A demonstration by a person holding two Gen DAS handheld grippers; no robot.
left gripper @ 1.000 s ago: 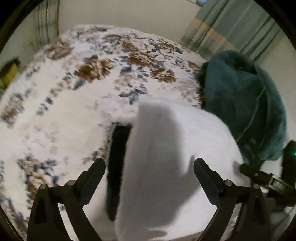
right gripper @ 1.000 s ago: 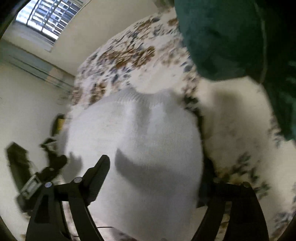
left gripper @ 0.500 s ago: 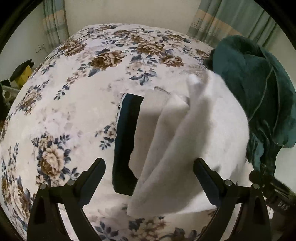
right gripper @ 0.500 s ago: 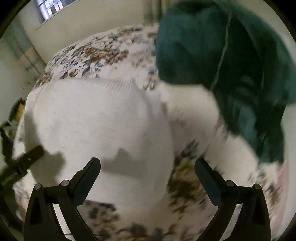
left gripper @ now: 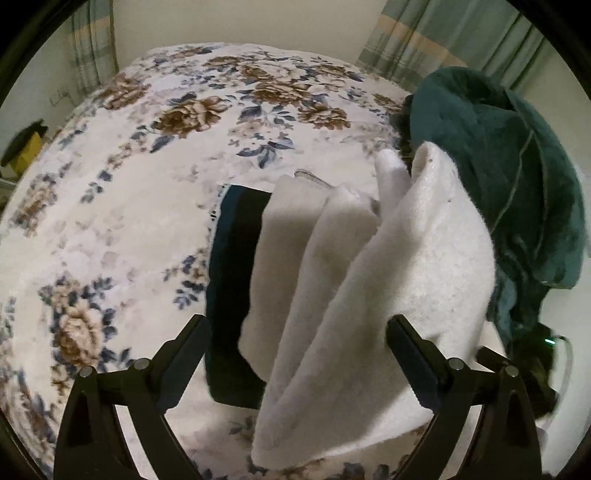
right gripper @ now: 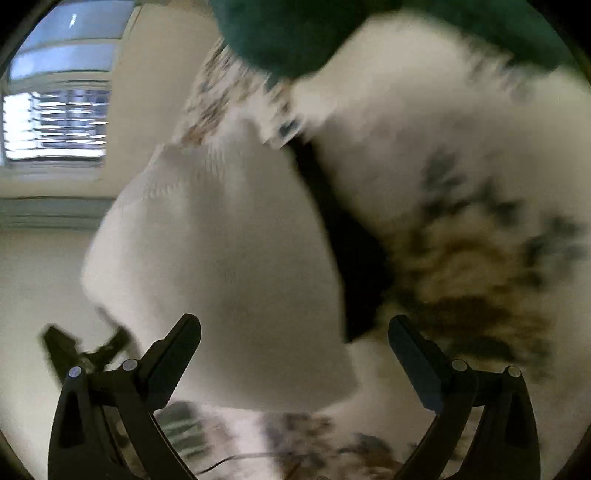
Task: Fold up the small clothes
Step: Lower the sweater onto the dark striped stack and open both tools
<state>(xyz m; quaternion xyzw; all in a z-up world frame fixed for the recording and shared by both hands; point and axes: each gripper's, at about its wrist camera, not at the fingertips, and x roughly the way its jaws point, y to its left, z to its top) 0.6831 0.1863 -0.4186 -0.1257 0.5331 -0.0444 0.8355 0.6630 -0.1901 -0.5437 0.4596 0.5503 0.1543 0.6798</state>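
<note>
We are looking along the left gripper (left gripper: pixel 295 354), whose two black fingers are standing spread wide with nothing pinched between them. Between and beyond them, from 6 o'clock up toward 1 o'clock, the white fleecy folded garment (left gripper: pixel 369 288) is lying in several stacked layers on the floral bedspread with brown roses and blue leaves (left gripper: pixel 122 221). At about 9 o'clock of the white garment, a dark navy folded cloth (left gripper: pixel 232 266) is showing partly from beneath it. At 2 o'clock the dark green plush blanket (left gripper: pixel 517 177) is sitting bunched, touching the white garment's far edge. This view alone is showing the striped curtains (left gripper: pixel 443 40) at 1 o'clock and the layered folds clearly.

From the right wrist view we are seeing the right gripper (right gripper: pixel 295 354), its fingers likewise held wide apart and gripping nothing. The picture is heavily blurred. The white garment (right gripper: pixel 221 266) is filling the centre as one smooth face, with a ribbed hem near 11 o'clock, which the left view is not showing. The navy cloth (right gripper: pixel 351 258) is appearing as a dark strip at 3 o'clock of it, the green blanket (right gripper: pixel 280 33) at 12 o'clock, the bedspread (right gripper: pixel 461 166) at 3 o'clock. Only here are we seeing the bright louvred window (right gripper: pixel 55 125) at 10 o'clock.
</note>
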